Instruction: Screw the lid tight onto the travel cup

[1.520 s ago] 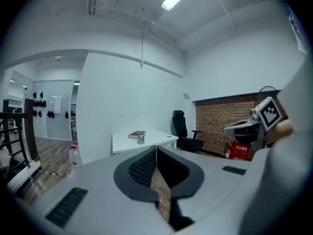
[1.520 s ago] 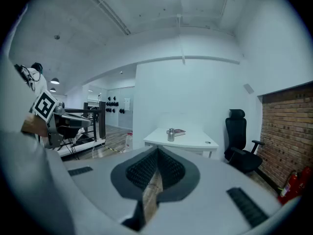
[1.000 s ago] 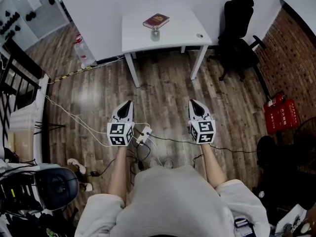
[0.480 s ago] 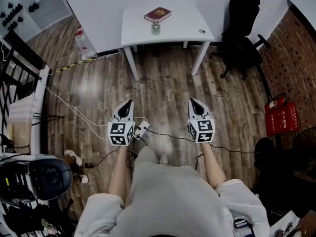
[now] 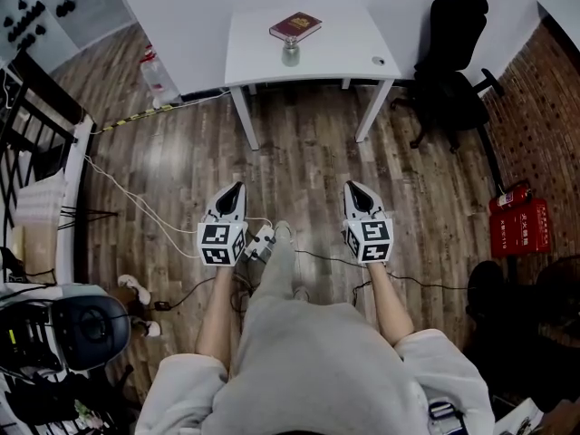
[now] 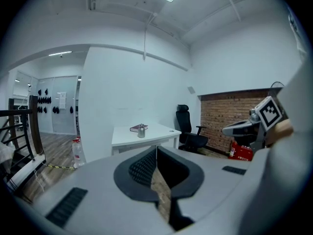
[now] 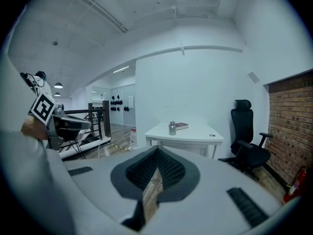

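White surface stands well ahead of the fingers, bearing the travel cup just beside a book; fingers of left gripper and right gripper are pressed together, holding nothing.

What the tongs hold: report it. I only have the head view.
Observer: The left tongs are shut, with nothing between them.
Operator: Now the right.
Observer: The right tongs are shut too, and empty.
Operator: Give me the cup side-on.
Observer: From the right gripper view the cup stands upright on the table. It is silvery and narrower at the top.
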Available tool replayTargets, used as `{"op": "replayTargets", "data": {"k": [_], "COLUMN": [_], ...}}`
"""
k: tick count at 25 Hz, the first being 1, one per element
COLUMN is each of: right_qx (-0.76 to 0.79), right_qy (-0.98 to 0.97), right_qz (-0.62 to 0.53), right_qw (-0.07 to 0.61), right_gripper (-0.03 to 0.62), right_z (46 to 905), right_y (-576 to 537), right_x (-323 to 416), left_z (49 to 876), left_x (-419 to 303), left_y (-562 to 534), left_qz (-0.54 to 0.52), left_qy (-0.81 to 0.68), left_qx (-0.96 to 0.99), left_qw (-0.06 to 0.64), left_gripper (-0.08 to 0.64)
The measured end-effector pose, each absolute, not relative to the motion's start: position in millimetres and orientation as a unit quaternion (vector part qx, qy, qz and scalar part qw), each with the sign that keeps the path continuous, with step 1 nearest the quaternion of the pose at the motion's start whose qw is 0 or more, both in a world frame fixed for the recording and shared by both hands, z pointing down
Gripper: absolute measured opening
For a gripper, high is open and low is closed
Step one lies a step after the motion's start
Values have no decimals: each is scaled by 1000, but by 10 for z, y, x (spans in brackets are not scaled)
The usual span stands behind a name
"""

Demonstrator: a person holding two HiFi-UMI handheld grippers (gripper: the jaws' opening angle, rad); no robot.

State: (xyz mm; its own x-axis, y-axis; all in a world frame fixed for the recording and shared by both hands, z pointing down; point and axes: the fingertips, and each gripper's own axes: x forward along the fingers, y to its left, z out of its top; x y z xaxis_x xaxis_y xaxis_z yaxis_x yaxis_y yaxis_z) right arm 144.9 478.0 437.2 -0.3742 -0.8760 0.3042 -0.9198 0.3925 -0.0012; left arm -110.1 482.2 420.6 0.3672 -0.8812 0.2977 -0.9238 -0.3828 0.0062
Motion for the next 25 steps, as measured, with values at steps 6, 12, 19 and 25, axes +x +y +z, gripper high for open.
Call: {"op": "replayTargets", "data": {"k": [6, 12, 19, 25], "right_qx": [543, 547, 549, 555], "right_qy": [-826, -821, -818, -813], "right_qz": [78, 77, 79, 79], "right_qw": [134, 144, 153, 157], "right_gripper": [0, 0, 0, 0], "right_z": [4382, 4416, 4329, 4289], "right_y": [4285, 3642, 2773, 2194], "right_x": [1376, 1293, 1023, 884], "left_z": [4295, 4367, 4276, 4249], "left_x": [-1119, -1166, -1387, -1533], "left_y": [4275, 3579, 2677, 2036], "left_qz": [120, 117, 113, 110], "left_qy": [-541, -530, -522, -516], "left_qx": [827, 834, 840, 843], "left_qw": [89, 96, 100, 102], "left_gripper": [11, 11, 11, 11]}}
